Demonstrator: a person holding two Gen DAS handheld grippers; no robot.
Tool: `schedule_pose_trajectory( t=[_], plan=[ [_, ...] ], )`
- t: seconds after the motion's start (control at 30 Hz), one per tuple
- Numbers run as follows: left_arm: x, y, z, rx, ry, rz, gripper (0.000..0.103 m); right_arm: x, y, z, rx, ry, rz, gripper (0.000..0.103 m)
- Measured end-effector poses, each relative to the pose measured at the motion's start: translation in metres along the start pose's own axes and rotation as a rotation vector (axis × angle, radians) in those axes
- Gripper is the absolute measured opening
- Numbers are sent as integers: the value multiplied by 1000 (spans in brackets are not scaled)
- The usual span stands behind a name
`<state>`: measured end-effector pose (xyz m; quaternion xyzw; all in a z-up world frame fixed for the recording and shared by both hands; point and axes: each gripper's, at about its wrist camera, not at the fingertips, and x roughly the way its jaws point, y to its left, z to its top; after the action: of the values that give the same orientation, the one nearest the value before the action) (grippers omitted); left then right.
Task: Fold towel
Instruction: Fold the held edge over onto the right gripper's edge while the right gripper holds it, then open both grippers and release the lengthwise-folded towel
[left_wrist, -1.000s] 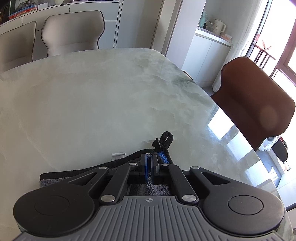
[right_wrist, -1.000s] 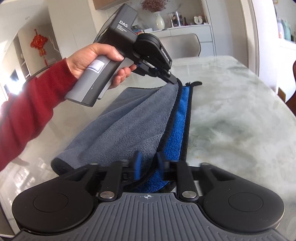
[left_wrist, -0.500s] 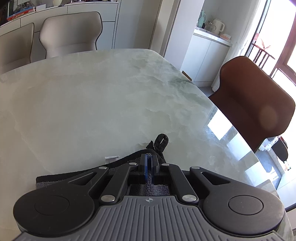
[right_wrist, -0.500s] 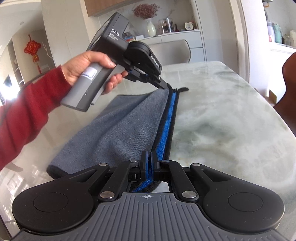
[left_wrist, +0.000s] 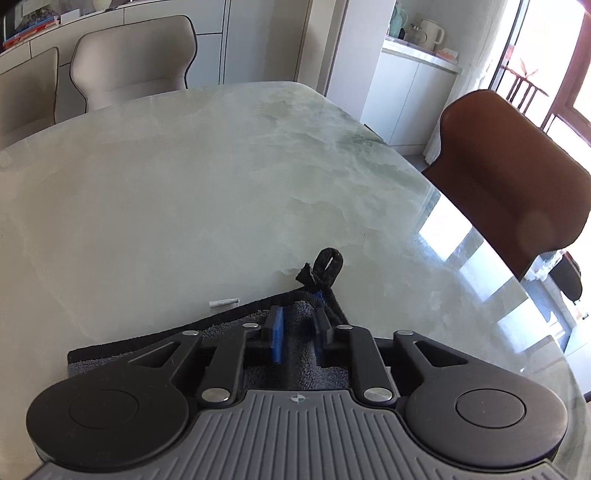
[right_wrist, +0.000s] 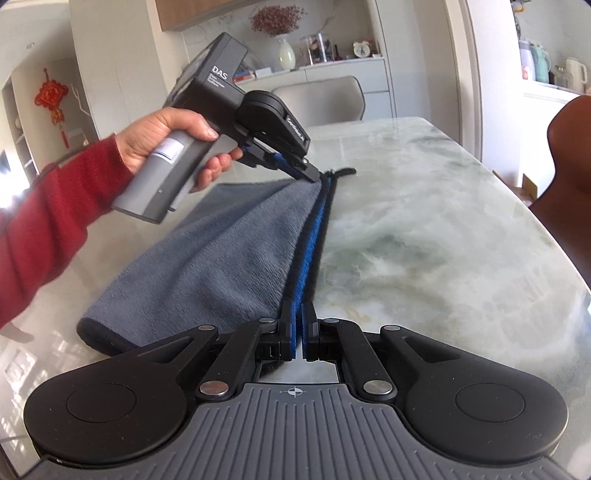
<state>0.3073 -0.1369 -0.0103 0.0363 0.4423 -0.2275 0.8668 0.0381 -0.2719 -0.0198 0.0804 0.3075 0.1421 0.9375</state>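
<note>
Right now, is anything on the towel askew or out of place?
Nothing serious. The folded towel lies on the table; a sliver of its blue underside shows along the edge, so the layers sit slightly offset.

A domestic dining room is shown. A large marble-look dining table (left_wrist: 192, 177) is ringed by upholstered beige chairs (left_wrist: 136, 55) and a brown leather chair (left_wrist: 513, 173). White built-in cabinets (left_wrist: 402, 107) are seen carrying a kettle (left_wrist: 430, 31). A vase of dried flowers (right_wrist: 286, 55), a small clock (right_wrist: 360, 48) and a red knot ornament (right_wrist: 51, 96) on the wall are noted as household decoration.
</note>
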Motion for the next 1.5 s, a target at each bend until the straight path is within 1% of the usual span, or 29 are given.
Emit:
schedule_pose_trajectory(
  t=[0.03, 0.1, 0.17, 0.23, 0.33, 0.4, 0.5, 0.57, 0.6, 0.63, 0.7, 0.77, 0.83, 0.87, 0.9, 1.0, 1.03, 1.1, 1.13, 1.23, 1.3, 1.33, 1.4, 1.47, 1.5],
  plan=[
    [-6, -1, -2, 13, -2, -7, 39, -1, -1, 1, 11, -2, 8, 7],
    [-17, -1, -6, 39, -17, -8, 49, -2, -1, 4, 21, -5, 29, 9],
    [-26, 0, -12, 62, -31, 8, 50, -3, 0, 7, 18, -8, 45, 10],
    [-35, 4, -21, 75, -28, 22, 50, 0, 5, 7, -3, 2, 48, 10],
    [-43, 16, -37, 54, -1, 5, 50, 2, 14, 4, -35, 13, 54, 10],
    [-48, 24, -49, 39, 12, -12, 51, 3, 18, 2, -63, 6, 39, 10],
    [-56, 34, -69, 57, -6, -22, 51, 4, 21, 0, -103, 30, 6, 9],
    [-64, 36, -78, 94, -18, 11, 53, 5, 20, 1, -114, 46, -17, 9],
    [-66, 36, -79, 106, -17, 23, 55, 3, 18, 1, -117, 55, -24, 10],
    [-69, 36, -81, 122, -16, 41, 59, 2, 16, 0, -118, 59, -28, 12],
    [-72, 37, -79, 125, -26, 66, 57, 2, 16, 0, -117, 60, -33, 12],
    [-76, 38, -72, 124, -59, 77, 57, 2, 20, 2, -133, 46, -42, 12],
    [-81, 42, -64, 102, -103, 38, 59, 0, 31, 8, -172, 5, -33, 12],
    [-81, 45, -59, 83, -119, 25, 59, 2, 35, 10, -179, -2, -4, 12],
    [-79, 47, -53, 63, -128, 29, 59, 3, 40, 13, -186, -9, 25, 12],
    [-68, 54, -44, 23, -112, 41, 59, 17, 44, 17, -192, -10, 85, 13],
    [-62, 56, -43, 15, -95, 45, 59, 24, 44, 18, -187, 5, 85, 13],
    [-53, 61, -46, 17, -62, 79, 59, 34, 42, 20, -172, 43, 79, 13],
    [-49, 63, -47, 19, -52, 96, 59, 39, 40, 20, -163, 78, 63, 12],
    [-49, 72, -52, 45, -82, 153, 61, 35, 30, 19, -149, 85, 65, 11],
    [-51, 80, -52, 29, -85, 183, 62, 31, 26, 18, -150, 92, 47, 11],
    [-52, 86, -51, 9, -80, 184, 64, 29, 24, 18, -153, 96, 36, 11],
    [-53, 92, -51, -22, -68, 156, 63, 30, 24, 22, -143, 105, 33, 12],
    [-55, 88, -53, -15, -77, 146, 62, 30, 26, 27, -163, 74, 38, 13],
    [-56, 85, -54, -3, -87, 146, 62, 32, 28, 34, -178, 49, 27, 17]
  ],
)
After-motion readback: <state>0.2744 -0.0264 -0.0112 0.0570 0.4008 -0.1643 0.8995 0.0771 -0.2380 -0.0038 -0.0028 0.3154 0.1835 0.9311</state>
